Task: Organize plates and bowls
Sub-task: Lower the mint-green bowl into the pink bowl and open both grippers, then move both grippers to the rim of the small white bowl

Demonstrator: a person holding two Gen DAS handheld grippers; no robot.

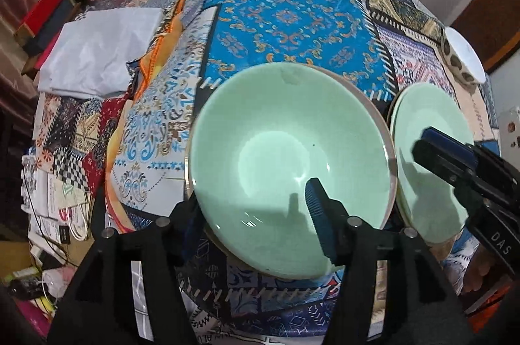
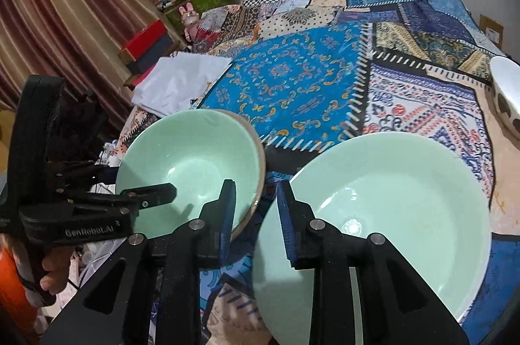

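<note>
A mint green bowl (image 1: pixel 286 156) is held tilted above the patchwork cloth; my left gripper (image 1: pixel 253 215) is shut on its near rim, one finger inside and one outside. It also shows in the right wrist view (image 2: pixel 191 163), with the left gripper (image 2: pixel 143 198) on it. A mint green plate (image 2: pixel 390 215) lies to its right on the cloth, also in the left wrist view (image 1: pixel 429 130). My right gripper (image 2: pixel 256 215) is open over the plate's left rim, one finger over the plate and one beyond its edge; it shows too in the left wrist view (image 1: pixel 435 150).
A white bowl with dark spots (image 1: pixel 461 56) stands at the far right edge of the table, also in the right wrist view (image 2: pixel 507 91). A folded white cloth (image 1: pixel 100 52) lies at the left. Boxes and clutter fill the floor beyond the table's left edge.
</note>
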